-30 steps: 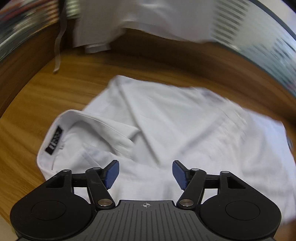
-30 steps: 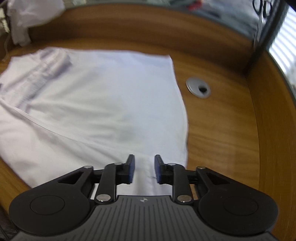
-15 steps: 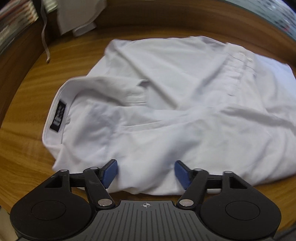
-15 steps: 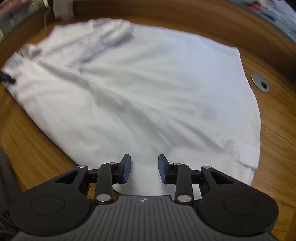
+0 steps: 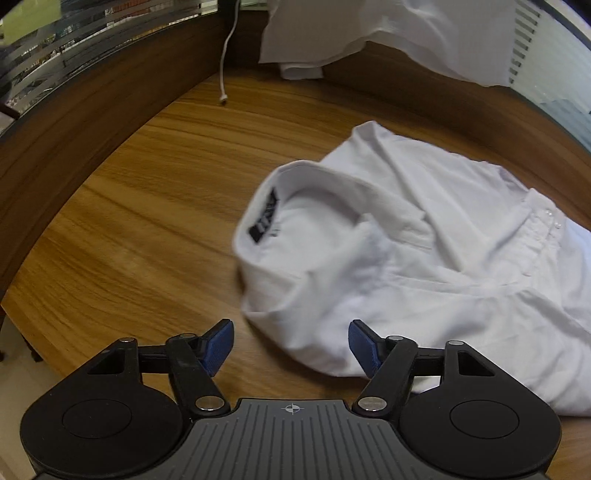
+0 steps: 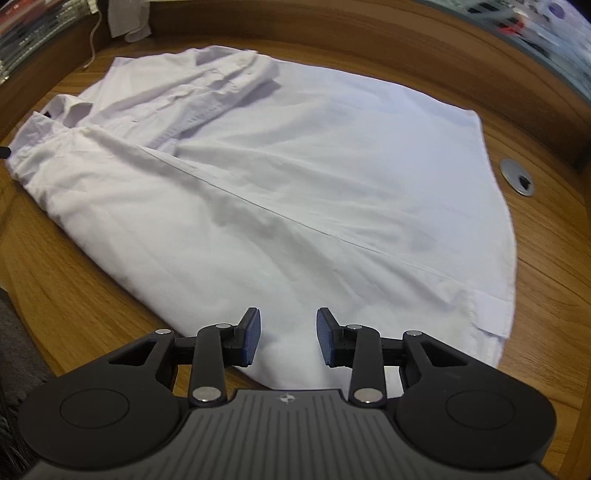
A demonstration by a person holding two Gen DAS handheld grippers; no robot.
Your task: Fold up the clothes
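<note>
Left jaws: the left gripper (image 5: 291, 341) has its blue pads (image 5: 218, 345) well apart and is closing; the shoulder edge of the white shirt (image 5: 424, 266) shows in the gap, and neither pad presses on it.
Left jaws, hold: nothing gripped; the left pad is over bare wood, the right pad over cloth.
Right jaws: the right gripper (image 6: 288, 341) is partly open, its pads (image 6: 251, 339) apart with the shirt's (image 6: 295, 177) near edge showing between them; no fold of cloth is pinched.
Shirt, place: it lies spread on the tabletop (image 5: 129, 240), collar end towards the left gripper, hem end towards the right one.
Collar: open and turned up, with a dark label (image 5: 265, 221) inside the neck; the print on it is too blurred to read.
Sleeve: one sleeve (image 6: 207, 99) is folded across the chest, buttoned cuff uppermost.
Front: a long straight seam or crease (image 6: 295, 218) runs slantwise across the body.
Hem: the curved hem (image 6: 511, 236) lies near a round metal grommet (image 6: 517, 177) set in the tabletop, not touching it.
Further off: another white garment (image 5: 388, 33) hangs over the raised wooden edge beyond the shirt, and a thin white cord (image 5: 223, 66) hangs down beside it, its end resting on the tabletop.
</note>
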